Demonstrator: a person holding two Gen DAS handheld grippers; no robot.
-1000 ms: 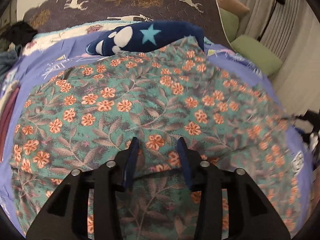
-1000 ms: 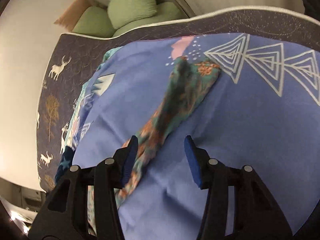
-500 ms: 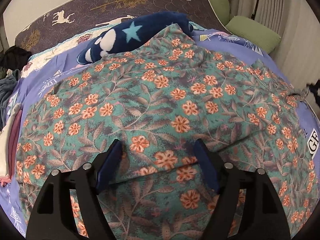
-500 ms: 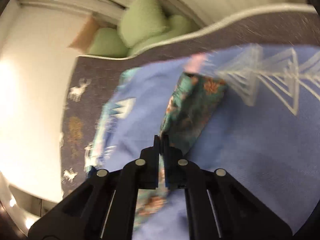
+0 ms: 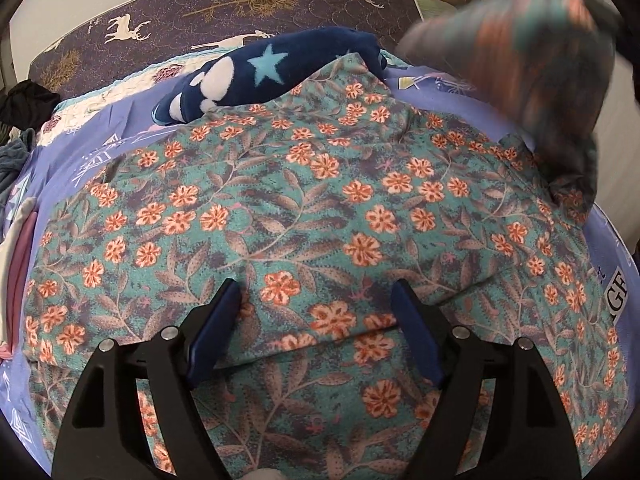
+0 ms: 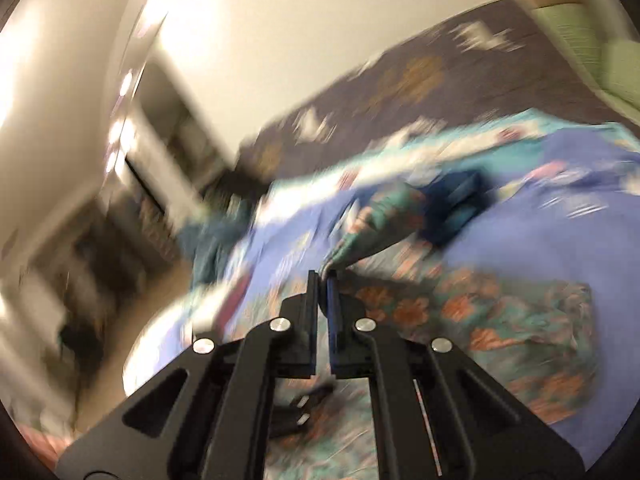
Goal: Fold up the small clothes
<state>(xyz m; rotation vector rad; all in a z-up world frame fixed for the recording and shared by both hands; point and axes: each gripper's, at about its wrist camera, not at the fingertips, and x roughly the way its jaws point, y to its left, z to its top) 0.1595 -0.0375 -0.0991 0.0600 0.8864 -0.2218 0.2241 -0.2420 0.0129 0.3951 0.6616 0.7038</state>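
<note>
Teal cotton garment with orange flowers (image 5: 320, 208), spread on the lilac bedsheet (image 5: 120, 120) just below a navy star-print fleece (image 5: 256, 76); left gripper (image 5: 316, 320) fingers open above it, right gripper (image 6: 322, 280) fingers pinching one lifted edge; folding apparently just begun.

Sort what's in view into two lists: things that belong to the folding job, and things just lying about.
Part of the job:
floral garment, spread on the bed
its lifted, blurred edge
right gripper, shut on that edge
left gripper, open over the cloth

Lying about:
navy star fleece
blue bedspread
deer-print mattress
green cushion
dark clothes
</note>
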